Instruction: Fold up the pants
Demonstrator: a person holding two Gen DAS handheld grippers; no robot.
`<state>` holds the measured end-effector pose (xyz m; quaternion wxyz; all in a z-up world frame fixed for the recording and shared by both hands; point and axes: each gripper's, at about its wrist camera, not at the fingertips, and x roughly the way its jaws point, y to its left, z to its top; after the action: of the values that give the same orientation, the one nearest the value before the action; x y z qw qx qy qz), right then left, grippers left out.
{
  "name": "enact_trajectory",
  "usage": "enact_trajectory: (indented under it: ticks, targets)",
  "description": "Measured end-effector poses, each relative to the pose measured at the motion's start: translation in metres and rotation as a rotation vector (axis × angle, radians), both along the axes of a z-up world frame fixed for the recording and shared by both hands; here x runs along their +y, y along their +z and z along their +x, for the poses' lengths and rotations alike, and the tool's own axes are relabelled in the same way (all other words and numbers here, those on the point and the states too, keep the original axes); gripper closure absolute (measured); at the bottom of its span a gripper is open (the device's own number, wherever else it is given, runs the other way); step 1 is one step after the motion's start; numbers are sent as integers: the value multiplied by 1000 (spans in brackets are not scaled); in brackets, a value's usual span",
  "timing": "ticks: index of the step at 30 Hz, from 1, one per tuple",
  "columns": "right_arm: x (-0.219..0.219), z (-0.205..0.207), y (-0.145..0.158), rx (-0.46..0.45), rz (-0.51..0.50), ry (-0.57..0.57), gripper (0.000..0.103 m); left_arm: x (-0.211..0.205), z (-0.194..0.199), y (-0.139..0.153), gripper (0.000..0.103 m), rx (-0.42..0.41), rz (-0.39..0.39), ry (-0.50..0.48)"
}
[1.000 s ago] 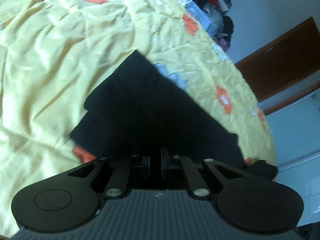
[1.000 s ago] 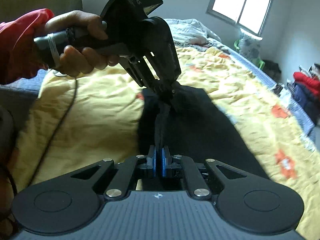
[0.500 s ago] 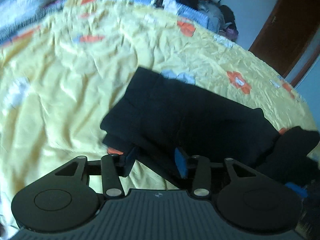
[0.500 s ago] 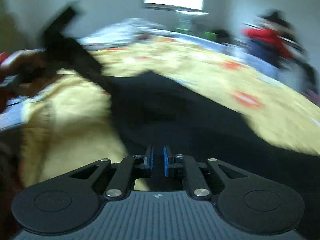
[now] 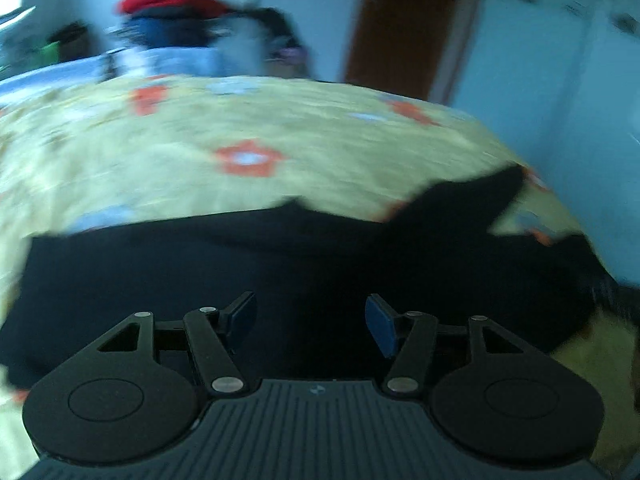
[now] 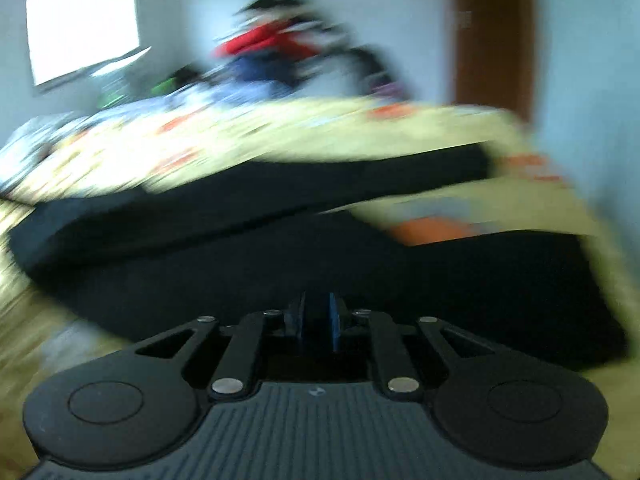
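Black pants (image 5: 240, 272) lie spread on a yellow bedspread (image 5: 200, 160) with orange flowers. In the left wrist view my left gripper (image 5: 310, 318) is open and empty just above the pants, its blue pads (image 5: 378, 326) wide apart. In the right wrist view the pants (image 6: 280, 248) stretch across the bed with two legs parting to the right. My right gripper (image 6: 316, 320) has its pads close together with a narrow gap; black cloth lies right at them, and blur hides whether it is pinched.
A pile of clothes (image 6: 280, 52) with a red item sits beyond the far side of the bed. A brown door (image 5: 404, 20) stands at the right. A bright window (image 6: 84, 24) is at the far left. The bed edge drops off on the right.
My left gripper opened, let go of the pants and swung right. My right gripper also swung right over the pants. Both views are now motion blurred.
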<state>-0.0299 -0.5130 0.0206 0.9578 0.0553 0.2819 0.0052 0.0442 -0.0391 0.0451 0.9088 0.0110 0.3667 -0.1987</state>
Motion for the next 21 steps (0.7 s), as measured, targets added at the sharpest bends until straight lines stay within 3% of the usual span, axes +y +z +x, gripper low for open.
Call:
enact_trajectory:
  ticks: [3, 5, 7, 8, 14, 19, 20, 21]
  targets:
    - [-49, -14, 0, -15, 83, -245, 86, -36, -3, -14, 37, -18, 23, -86]
    - [-81, -33, -2, -44, 224, -376, 70, -51, -6, -25, 35, -24, 26, -125]
    - [-103, -51, -9, -52, 342, -458, 29, -61, -4, -36, 35, -12, 9, -143]
    - [-107, -58, -12, -49, 370, -482, 26, -64, -5, -41, 35, -4, -4, -149]
    - [-119, -58, -36, -14, 503, -482, 26, -70, 2, -62, 35, 16, -33, -134]
    - [-127, -29, -40, -64, 504, -510, 28, -72, -1, -64, 28, 1, -42, -129]
    - [-130, -24, -41, -75, 495, -522, 30, -72, -2, -65, 28, -6, -35, -130]
    - [-133, -22, -42, -75, 482, -539, 51, -74, -4, -65, 27, -15, -25, -131]
